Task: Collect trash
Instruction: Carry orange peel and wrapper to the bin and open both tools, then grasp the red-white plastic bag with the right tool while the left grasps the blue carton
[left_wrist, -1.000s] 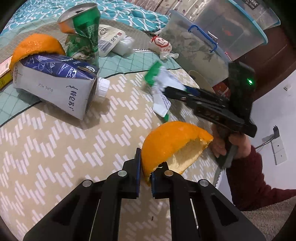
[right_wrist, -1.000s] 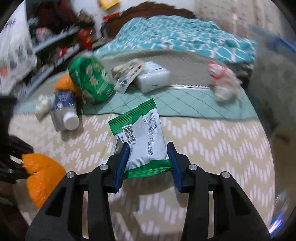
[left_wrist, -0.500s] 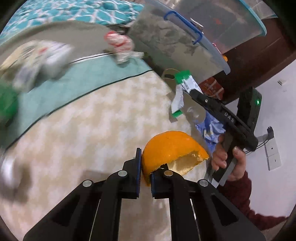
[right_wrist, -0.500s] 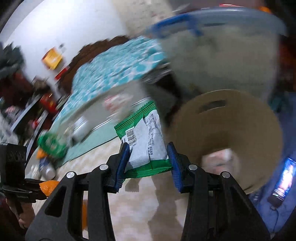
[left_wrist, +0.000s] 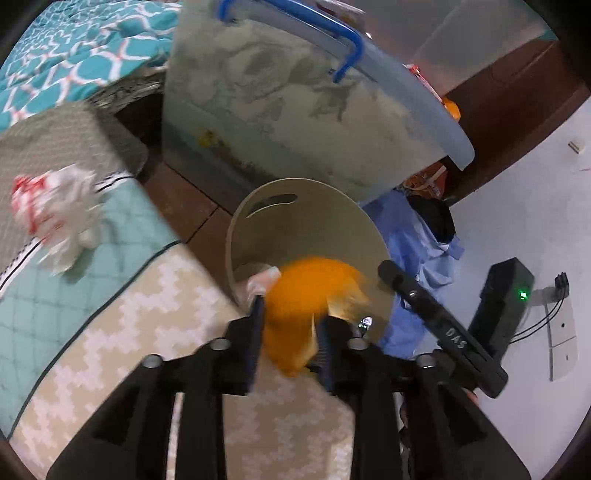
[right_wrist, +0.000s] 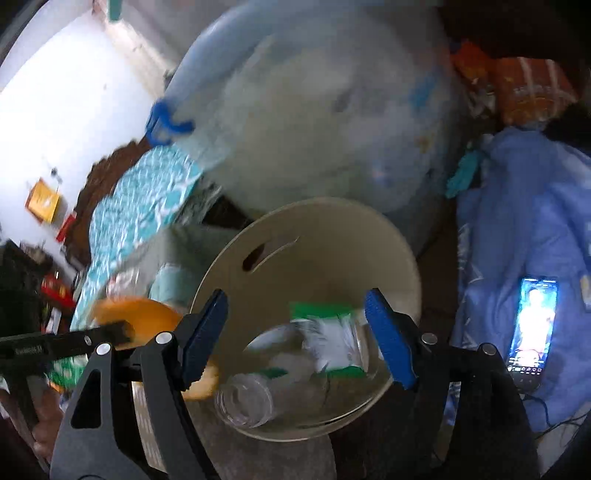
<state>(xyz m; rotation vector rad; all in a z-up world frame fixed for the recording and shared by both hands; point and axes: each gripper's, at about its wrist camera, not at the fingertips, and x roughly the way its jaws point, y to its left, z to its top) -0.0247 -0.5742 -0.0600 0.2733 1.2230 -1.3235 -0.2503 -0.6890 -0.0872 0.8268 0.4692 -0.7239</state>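
**A:** What does the left wrist view give?

**B:** The left gripper (left_wrist: 290, 332) is over the edge of the patterned bedding (left_wrist: 122, 332), pointing toward a beige bin (left_wrist: 306, 221) on the dark floor. Its jaws have just been opening, and the orange peel (left_wrist: 306, 299) sits between them, blurred. The left pad lies along the peel's edge, and the right pad is near its other side. Whether they still press on it, I cannot tell.

**A:** Anything else there?

**B:** A crumpled white and red wrapper (left_wrist: 55, 214) lies on the teal mat, well apart from the bin. A clear storage box (left_wrist: 295, 110) with a blue handle stands behind the bin. One finger of the right gripper (left_wrist: 436, 325) reaches in from the right, beside the bin's rim.

**A:** And the right wrist view?

**B:** The right gripper (right_wrist: 295, 332) hangs above the bin (right_wrist: 314, 229), jaws spread wide, having just been opening. Nothing touches its blue pads. The green and white snack packet (right_wrist: 328, 339) is inside the bin, loose, beside a clear bottle (right_wrist: 251, 402) lying on its side.

**A:** Is the peel visible there?

**B:** Yes, the peel (right_wrist: 147, 314) shows at the left, at the tip of the left gripper (right_wrist: 122, 330), just outside the bin's rim. A lit phone (right_wrist: 532, 328) lies on blue cloth at the right.
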